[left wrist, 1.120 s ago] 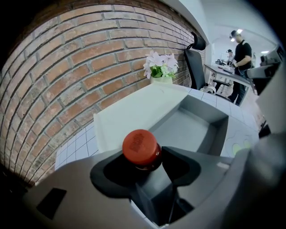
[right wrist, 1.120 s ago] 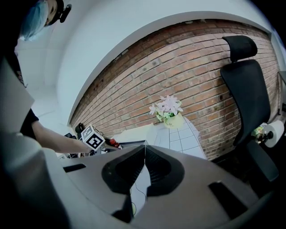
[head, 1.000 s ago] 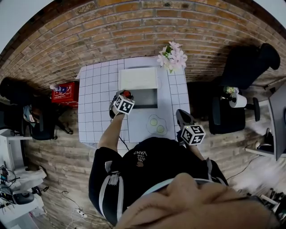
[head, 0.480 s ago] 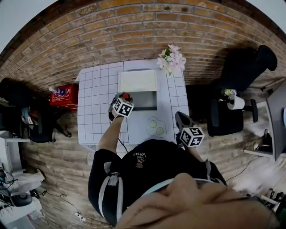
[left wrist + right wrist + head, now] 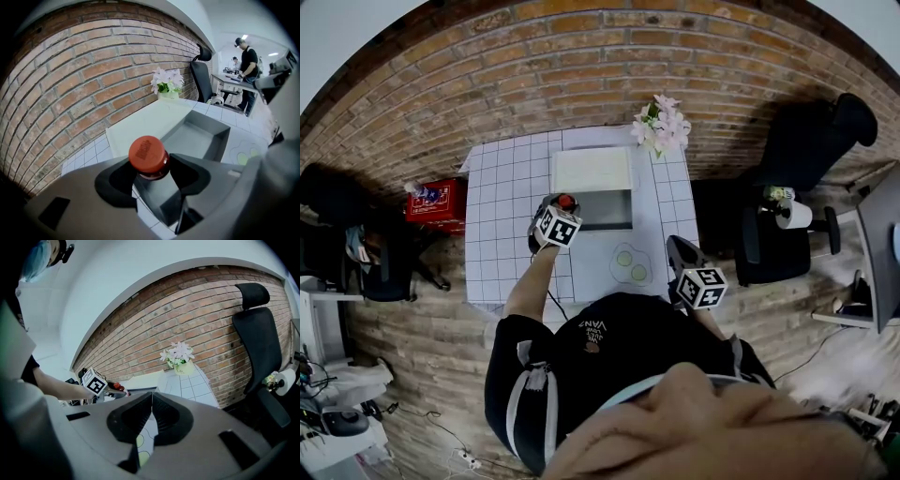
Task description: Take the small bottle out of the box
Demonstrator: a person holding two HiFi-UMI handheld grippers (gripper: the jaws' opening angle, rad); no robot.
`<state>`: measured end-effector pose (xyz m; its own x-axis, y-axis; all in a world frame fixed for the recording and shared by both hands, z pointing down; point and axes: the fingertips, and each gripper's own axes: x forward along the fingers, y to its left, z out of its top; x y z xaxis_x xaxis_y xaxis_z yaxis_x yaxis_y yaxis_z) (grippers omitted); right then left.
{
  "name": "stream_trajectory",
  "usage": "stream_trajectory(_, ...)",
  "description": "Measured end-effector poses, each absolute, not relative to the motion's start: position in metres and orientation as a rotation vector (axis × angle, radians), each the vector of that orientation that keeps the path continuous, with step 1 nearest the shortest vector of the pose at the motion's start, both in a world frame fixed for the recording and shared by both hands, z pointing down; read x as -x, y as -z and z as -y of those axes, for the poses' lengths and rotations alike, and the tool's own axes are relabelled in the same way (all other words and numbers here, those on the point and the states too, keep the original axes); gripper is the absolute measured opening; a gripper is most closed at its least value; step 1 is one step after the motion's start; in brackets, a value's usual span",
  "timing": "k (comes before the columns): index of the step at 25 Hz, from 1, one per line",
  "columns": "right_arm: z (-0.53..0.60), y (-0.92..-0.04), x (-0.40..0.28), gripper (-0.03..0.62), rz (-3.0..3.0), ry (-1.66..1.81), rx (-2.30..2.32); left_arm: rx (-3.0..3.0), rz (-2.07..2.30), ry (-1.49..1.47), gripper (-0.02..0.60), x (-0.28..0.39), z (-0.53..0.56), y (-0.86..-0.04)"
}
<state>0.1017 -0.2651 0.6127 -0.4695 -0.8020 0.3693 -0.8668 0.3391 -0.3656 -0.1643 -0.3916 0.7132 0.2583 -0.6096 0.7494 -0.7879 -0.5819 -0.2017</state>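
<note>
While lifting, hold the squeeze of the left hand-held gripper (image 5: 150,163) firm and rise straight until clear of the grey box (image 5: 201,136) wall, then swing toward 9 o'clock over the counter (image 5: 502,244). Nearest, at 5 o'clock: right hand-held gripper (image 5: 151,401), pressed closed, empty. Farther: small bottle (image 5: 148,152), upright, neck clamped between the left jaws, seemingly above the box's left rim.

The box (image 5: 602,208) is seen as smooth, matt grey inside, and its lid (image 5: 591,170) as pale and matt. Above the box, the cap (image 5: 147,151) of the small bottle (image 5: 150,161) appears as matt red plastic, the body under it dark and glossy. Under the box, the table (image 5: 502,244) is covered by a smooth white gridded sheet. Behind the box rough brick wall (image 5: 609,66) is shown, around it a wooden plank floor (image 5: 422,356)
</note>
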Motion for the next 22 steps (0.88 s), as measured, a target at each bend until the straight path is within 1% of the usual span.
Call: stream_trajectory(22,0.225,-0.613,-0.061,0.003,2.483,-0.803,-1.543,-2.447,1.308,-1.137,0.229,0.176,0.349,-0.676)
